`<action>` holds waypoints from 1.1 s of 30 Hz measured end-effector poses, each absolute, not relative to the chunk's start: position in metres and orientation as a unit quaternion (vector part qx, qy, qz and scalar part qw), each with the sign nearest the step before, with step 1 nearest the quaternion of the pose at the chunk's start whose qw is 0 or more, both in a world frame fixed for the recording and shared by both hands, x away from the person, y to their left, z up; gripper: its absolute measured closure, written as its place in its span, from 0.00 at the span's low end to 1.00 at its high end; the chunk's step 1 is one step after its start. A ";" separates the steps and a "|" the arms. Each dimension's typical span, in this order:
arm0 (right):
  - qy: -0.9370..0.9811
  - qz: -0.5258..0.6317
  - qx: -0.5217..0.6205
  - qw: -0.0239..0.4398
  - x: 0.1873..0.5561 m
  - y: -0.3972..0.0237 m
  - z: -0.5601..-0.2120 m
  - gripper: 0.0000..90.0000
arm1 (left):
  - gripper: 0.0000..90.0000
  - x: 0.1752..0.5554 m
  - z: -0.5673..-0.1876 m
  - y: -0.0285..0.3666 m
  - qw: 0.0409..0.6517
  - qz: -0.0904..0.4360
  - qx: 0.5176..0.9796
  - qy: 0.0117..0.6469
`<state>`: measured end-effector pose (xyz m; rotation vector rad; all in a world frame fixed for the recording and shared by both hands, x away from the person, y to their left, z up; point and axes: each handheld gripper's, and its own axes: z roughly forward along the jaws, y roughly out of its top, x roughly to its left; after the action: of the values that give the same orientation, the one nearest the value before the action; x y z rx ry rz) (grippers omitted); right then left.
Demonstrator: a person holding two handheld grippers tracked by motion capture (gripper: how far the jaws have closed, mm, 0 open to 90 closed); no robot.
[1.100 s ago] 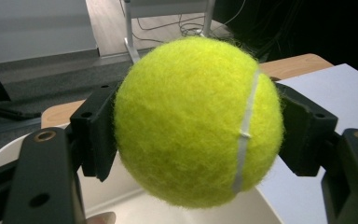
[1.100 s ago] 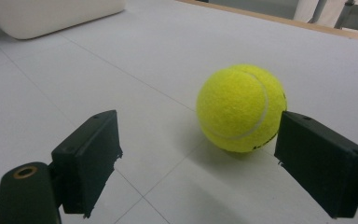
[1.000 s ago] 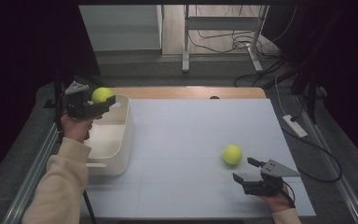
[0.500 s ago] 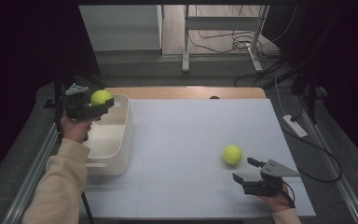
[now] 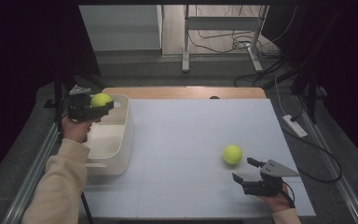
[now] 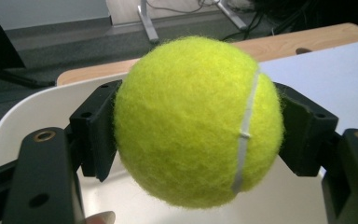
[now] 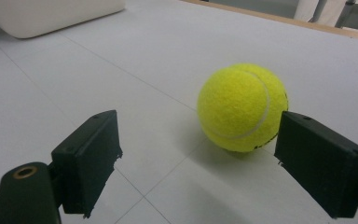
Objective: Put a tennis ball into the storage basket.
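A yellow tennis ball (image 5: 100, 99) sits between the jaws of my left gripper (image 5: 101, 103), which is shut on it above the far left corner of a white bin (image 5: 121, 140). In the left gripper view the ball (image 6: 196, 121) is pinched on both sides by the left gripper (image 6: 198, 133), with the bin's rim (image 6: 23, 116) behind it. A second tennis ball (image 5: 232, 154) rests on the pale table top (image 5: 191, 126). My right gripper (image 5: 243, 170) stands open just short of it. In the right gripper view that ball (image 7: 242, 107) lies beyond the right gripper (image 7: 200, 144), closer to its right jaw.
The bin stands at the table's left edge, and its inside looks bare. A wooden strip (image 5: 186, 92) runs along the far edge. A power strip (image 5: 294, 126) and cables lie off the right side. Metal rails (image 5: 37, 163) flank the table.
The left gripper and its ball have sunk slightly toward the bin. The right gripper and the ball on the table have stayed in place.
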<state>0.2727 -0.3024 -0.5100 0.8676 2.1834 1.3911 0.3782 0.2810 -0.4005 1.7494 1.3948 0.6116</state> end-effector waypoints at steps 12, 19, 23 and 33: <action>0.783 0.499 0.311 0.204 0.273 -0.302 -0.510 0.16 | 0.29 0.379 -0.404 0.284 0.387 0.245 0.691 0.560; 0.782 0.499 0.311 0.204 0.273 -0.303 -0.510 0.16 | 0.29 0.379 -0.404 0.284 0.387 0.245 0.689 0.562; 0.782 0.499 0.311 0.205 0.272 -0.303 -0.510 0.16 | 0.28 0.379 -0.404 0.284 0.386 0.246 0.688 0.563; 0.782 0.499 0.311 0.205 0.272 -0.303 -0.510 0.16 | 0.13 0.373 -0.396 0.284 0.424 0.244 0.669 0.559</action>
<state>0.2723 -0.3026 -0.5096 0.8669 2.1816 1.3927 0.3726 0.2837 -0.3955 1.6736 1.3986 0.6110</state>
